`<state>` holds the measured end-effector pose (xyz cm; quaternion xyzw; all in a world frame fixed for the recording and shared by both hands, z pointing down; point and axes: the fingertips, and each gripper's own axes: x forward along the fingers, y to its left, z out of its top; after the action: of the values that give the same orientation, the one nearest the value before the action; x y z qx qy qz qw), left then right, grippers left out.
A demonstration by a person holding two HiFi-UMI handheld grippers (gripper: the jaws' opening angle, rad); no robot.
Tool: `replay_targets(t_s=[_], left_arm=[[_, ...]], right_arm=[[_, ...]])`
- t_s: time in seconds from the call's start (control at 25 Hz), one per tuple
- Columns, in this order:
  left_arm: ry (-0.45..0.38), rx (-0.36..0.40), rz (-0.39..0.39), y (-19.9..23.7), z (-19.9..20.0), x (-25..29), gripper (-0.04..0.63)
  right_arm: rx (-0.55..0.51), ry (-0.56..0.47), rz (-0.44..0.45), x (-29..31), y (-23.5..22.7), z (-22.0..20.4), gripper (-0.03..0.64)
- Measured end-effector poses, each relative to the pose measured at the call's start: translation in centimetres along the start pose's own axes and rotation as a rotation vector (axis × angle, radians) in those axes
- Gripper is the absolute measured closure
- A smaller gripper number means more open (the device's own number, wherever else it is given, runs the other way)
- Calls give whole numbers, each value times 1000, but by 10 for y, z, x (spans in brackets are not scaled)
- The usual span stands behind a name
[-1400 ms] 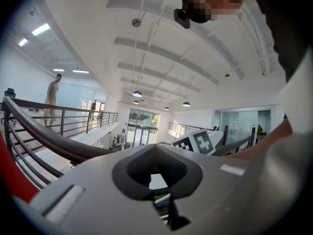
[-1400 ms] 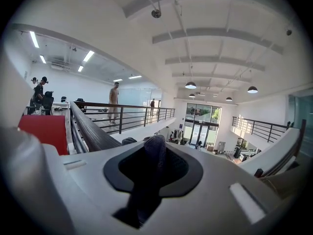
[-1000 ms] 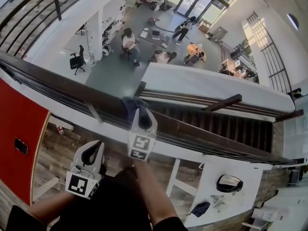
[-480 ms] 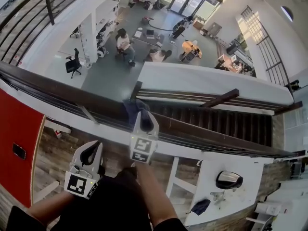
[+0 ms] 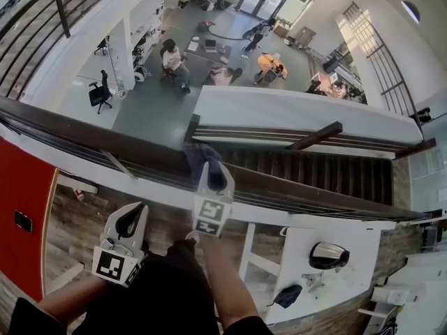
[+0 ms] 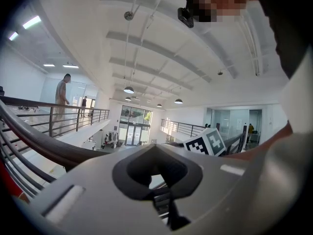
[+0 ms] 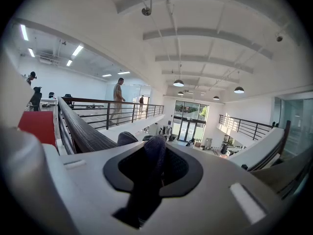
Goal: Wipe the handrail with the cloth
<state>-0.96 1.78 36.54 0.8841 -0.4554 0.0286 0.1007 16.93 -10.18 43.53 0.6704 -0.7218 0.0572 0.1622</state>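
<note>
A dark wooden handrail (image 5: 84, 135) runs from the left edge across to the right in the head view, above a balcony drop. A dark blue cloth (image 5: 198, 155) lies draped over the rail's middle. My right gripper (image 5: 214, 176) is shut on the cloth (image 7: 152, 163) and presses it against the rail (image 7: 80, 129). My left gripper (image 5: 130, 223) hangs lower left, back from the rail, jaws together with nothing between them. In the left gripper view the handrail (image 6: 44, 143) curves past at the left and the right gripper's marker cube (image 6: 208, 143) shows beyond.
Thin metal bars (image 5: 63, 149) run under the rail. A red wall panel (image 5: 21, 208) stands at the left. Far below are people at desks (image 5: 209, 54), a staircase (image 5: 314, 176) and a white desk (image 5: 328, 257). A person (image 7: 117, 102) walks on the far balcony.
The right gripper and cloth have shifted slightly right along the rail as the view moved. The left gripper stays low and back from the rail.
</note>
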Motion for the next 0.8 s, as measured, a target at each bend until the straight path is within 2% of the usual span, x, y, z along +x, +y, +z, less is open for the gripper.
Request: replay_targets(t_s=[0.52,0.8], left_arm=[[-11,-19,28,-18,-4,14,597],[-15,-20,11,-32,-1,21,597]], right_arm=[[18,5,-13,-7,-35,-10,546],[3,-1,-24,-18,-47,-11,546]])
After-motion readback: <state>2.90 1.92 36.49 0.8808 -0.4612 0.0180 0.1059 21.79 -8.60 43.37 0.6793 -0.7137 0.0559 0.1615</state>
